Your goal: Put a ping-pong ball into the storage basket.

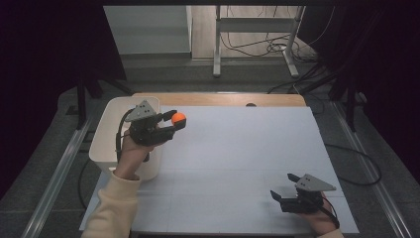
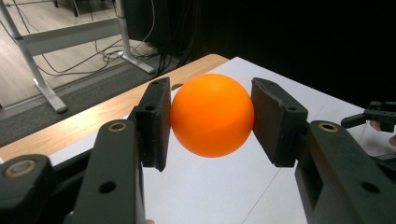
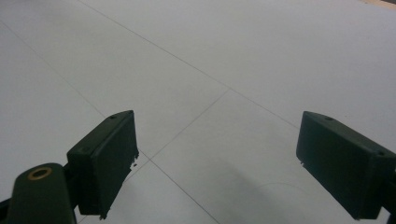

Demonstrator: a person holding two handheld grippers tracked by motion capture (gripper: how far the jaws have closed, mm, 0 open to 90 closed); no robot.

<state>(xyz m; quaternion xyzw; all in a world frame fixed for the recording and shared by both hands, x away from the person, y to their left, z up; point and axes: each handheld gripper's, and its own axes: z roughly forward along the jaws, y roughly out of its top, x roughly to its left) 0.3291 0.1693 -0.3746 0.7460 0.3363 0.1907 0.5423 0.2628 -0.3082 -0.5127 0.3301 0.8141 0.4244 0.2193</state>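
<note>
An orange ball (image 1: 179,118) (image 2: 212,115) is held between the two black pads of my left gripper (image 1: 175,122) (image 2: 210,122), which is shut on it and raised above the white sheet just right of the white bin (image 1: 106,141). My right gripper (image 1: 283,189) (image 3: 217,163) rests low at the table's front right, its jaws wide open over bare white sheet with nothing between them. It also appears small at the far right edge of the left gripper view, as the distant gripper (image 2: 373,116).
A white sheet (image 1: 237,163) with faint fold lines covers the table; a strip of wooden tabletop (image 1: 218,99) shows along the far edge. Beyond it stand a metal table frame (image 1: 255,39) and loose cables on the floor. Dark curtains hang on both sides.
</note>
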